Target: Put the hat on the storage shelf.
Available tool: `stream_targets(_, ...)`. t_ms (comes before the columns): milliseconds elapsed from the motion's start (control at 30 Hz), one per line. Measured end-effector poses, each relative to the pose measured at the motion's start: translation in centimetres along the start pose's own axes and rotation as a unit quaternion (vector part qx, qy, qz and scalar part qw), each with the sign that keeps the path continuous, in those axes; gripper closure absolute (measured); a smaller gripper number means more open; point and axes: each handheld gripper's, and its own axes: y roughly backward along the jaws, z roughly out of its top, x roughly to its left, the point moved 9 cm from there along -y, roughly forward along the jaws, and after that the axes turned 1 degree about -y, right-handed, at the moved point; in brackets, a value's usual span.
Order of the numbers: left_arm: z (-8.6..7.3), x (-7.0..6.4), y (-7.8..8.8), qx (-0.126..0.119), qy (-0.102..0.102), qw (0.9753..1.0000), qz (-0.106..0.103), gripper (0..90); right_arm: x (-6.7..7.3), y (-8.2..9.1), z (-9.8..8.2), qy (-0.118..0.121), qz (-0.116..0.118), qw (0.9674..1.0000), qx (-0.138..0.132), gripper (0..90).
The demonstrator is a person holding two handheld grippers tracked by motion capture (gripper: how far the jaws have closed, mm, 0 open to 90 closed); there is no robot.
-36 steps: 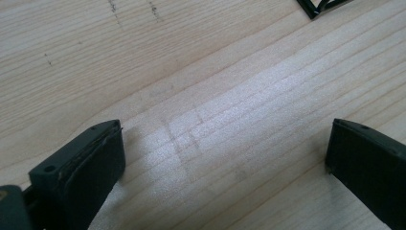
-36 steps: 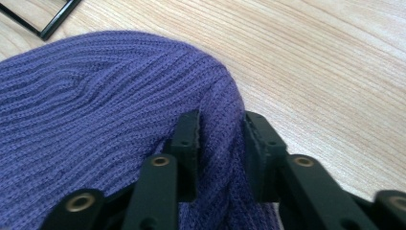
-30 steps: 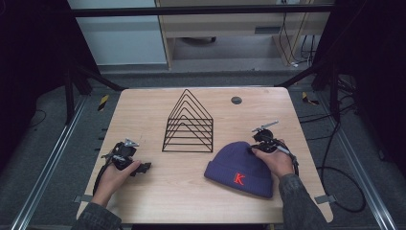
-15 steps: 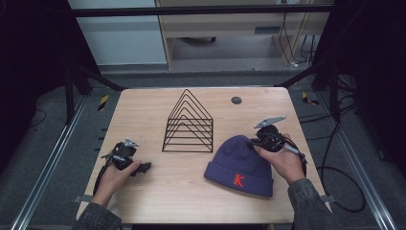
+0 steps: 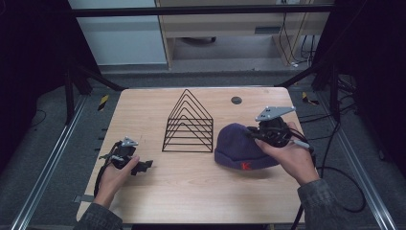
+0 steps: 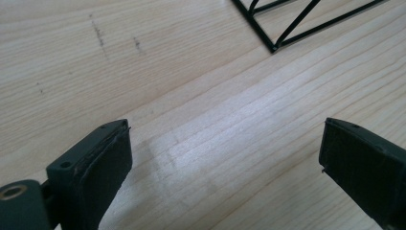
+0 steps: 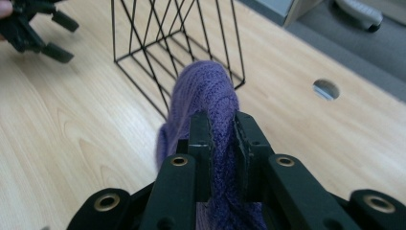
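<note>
High view: the purple beanie (image 5: 242, 149) lies right of centre on the worktop (image 5: 201, 191), its far edge hidden behind the right gripper (image 5: 264, 134); a red "K" shows. The left gripper (image 5: 142, 166) sits lower left.

Left gripper view: jaws released, cut off below.

Right gripper view: jaws clenched on beanie fabric beside the wire rack (image 7: 167, 38).

One purple beanie (image 5: 242, 148), one black wire rack (image 5: 188, 122), two grippers — left (image 5: 143, 165), right (image 7: 221, 125) — one table (image 5: 201, 191).

At lower left of the high view, the left black two-jaw gripper (image 5: 141, 166) rests low, jaws wide apart. At centre right, the right black two-jaw gripper (image 5: 253, 136) is raised, jaws clamped together.
</note>
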Motion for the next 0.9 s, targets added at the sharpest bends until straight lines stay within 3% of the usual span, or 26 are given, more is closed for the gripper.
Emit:
stream_targets(233,0.7,-0.3,0.7,-0.024,0.006,0.9997,-0.008,5.4,-1.2,1.5,2.7,0.000,-0.009,0.9998,-0.020,79.4)
stream_targets(333,1.6,-1.1,1.7,-0.051,0.001,0.9986,-0.015,5.3,-1.4,1.8,3.2,0.002,-0.011,0.9996,-0.024,79.4)
stream_targets(467,3.6,-2.0,3.6,-0.086,-0.018,0.9961,-0.009,5.3,-1.9,2.6,4.5,0.001,-0.015,0.9991,-0.040,79.5)
stream_targets(600,6.0,-2.7,5.6,-0.120,-0.015,0.9924,-0.023,6.3,-2.2,2.9,5.7,0.006,-0.022,0.9987,-0.046,79.5)
stream_targets(767,9.0,-2.5,7.9,-0.131,-0.040,0.9906,-0.010,6.5,-2.8,3.0,7.5,0.016,-0.033,0.9980,-0.051,79.5)
stream_targets(833,10.7,-3.2,9.1,-0.139,-0.048,0.9888,-0.021,7.3,-3.4,3.0,8.7,0.016,-0.039,0.9974,-0.058,79.5)
stream_targets(900,11.5,-3.6,9.5,-0.143,-0.050,0.9881,-0.028,7.4,-3.5,3.0,9.0,0.016,-0.040,0.9973,-0.059,79.5)
